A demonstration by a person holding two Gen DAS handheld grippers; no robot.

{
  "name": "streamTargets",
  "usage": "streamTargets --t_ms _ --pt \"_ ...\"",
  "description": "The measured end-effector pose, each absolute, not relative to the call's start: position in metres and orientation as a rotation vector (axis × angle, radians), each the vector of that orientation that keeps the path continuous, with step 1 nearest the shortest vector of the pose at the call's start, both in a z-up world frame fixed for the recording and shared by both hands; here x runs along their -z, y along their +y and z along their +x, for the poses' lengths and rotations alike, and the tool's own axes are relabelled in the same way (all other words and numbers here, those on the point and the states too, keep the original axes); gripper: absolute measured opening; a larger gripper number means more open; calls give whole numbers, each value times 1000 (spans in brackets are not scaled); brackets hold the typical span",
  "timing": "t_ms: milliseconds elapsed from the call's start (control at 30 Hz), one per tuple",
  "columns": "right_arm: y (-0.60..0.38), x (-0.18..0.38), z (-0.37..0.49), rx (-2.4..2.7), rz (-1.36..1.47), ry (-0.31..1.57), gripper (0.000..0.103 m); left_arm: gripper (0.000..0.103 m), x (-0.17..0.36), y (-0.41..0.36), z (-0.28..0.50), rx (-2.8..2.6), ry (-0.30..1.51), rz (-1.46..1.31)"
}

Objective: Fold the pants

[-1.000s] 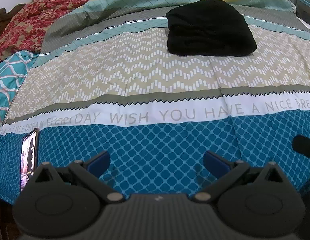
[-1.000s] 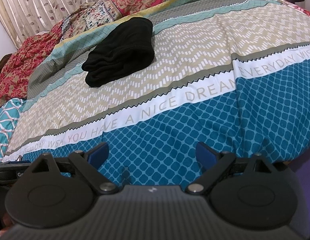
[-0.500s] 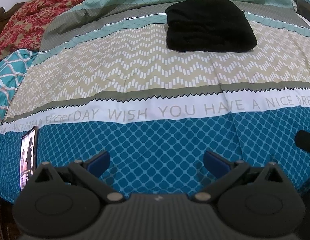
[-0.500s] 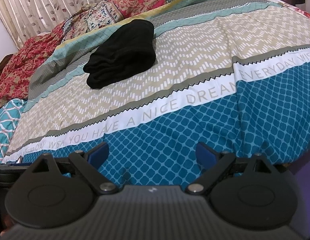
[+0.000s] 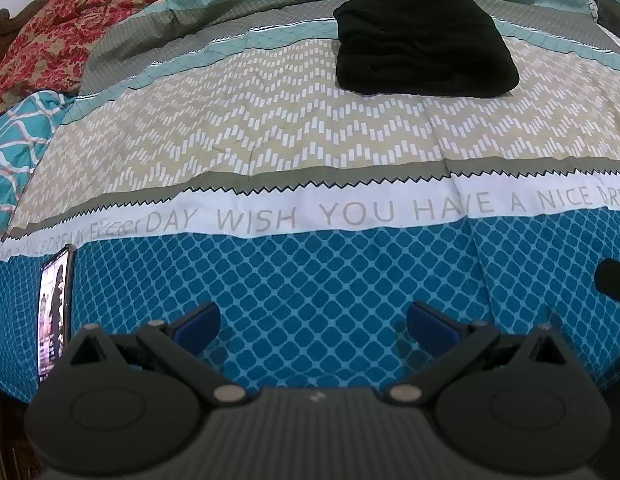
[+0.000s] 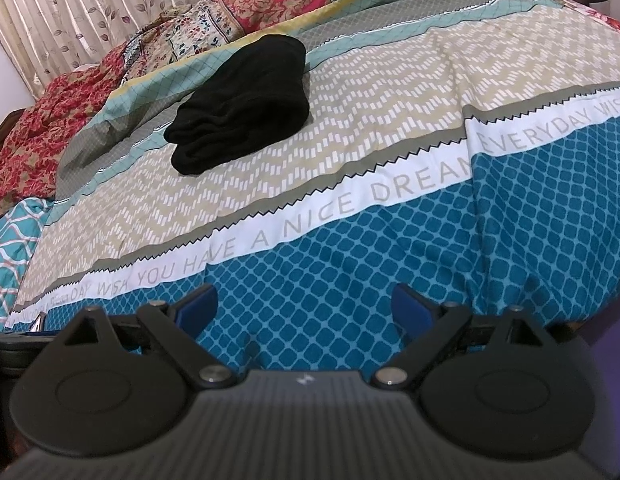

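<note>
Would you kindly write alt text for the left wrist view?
Folded black pants lie on a patterned bedspread, far beyond the open, empty left claw. A lit phone lies at the bed's near left edge.

Bed surface and surrounding items

A patterned bedspread (image 5: 310,152) covers the bed: blue lattice band at 6 o'clock, white lettered band across the centre, beige zigzag band above it. A phone (image 5: 53,312) with a lit screen lies on the blue band at 8 o'clock. Red floral bedding (image 6: 42,120) sits at 10 o'clock. A leaf-print curtain (image 6: 90,0) hangs at 11 o'clock.
</note>
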State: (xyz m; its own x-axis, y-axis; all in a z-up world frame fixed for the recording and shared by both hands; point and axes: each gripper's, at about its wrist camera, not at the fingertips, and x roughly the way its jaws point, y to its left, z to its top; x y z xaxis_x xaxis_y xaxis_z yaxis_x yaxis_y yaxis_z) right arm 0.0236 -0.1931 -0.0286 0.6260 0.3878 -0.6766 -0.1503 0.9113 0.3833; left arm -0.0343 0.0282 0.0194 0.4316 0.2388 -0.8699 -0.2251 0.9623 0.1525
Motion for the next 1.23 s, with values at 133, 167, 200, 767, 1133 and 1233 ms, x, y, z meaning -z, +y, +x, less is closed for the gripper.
streamTargets --t_ms 133,167,200,767,1133,1233 --pt "-193 29 23 -313 305 843 95 103 -19 28 -34 -289 1087 13" --pt "-193 29 23 -313 305 842 95 103 -19 28 -34 -290 1088 13" --pt "-193 29 23 -313 305 843 95 103 -19 28 -34 -290 1087 13" --pt "-192 31 23 -311 305 846 95 103 -17 30 -35 -293 1088 6" --pt "-192 31 23 -311 304 846 95 103 -21 29 -36 -286 1069 10" --pt "-191 32 22 -312 302 844 95 103 -22 28 -35 -272 1066 4"
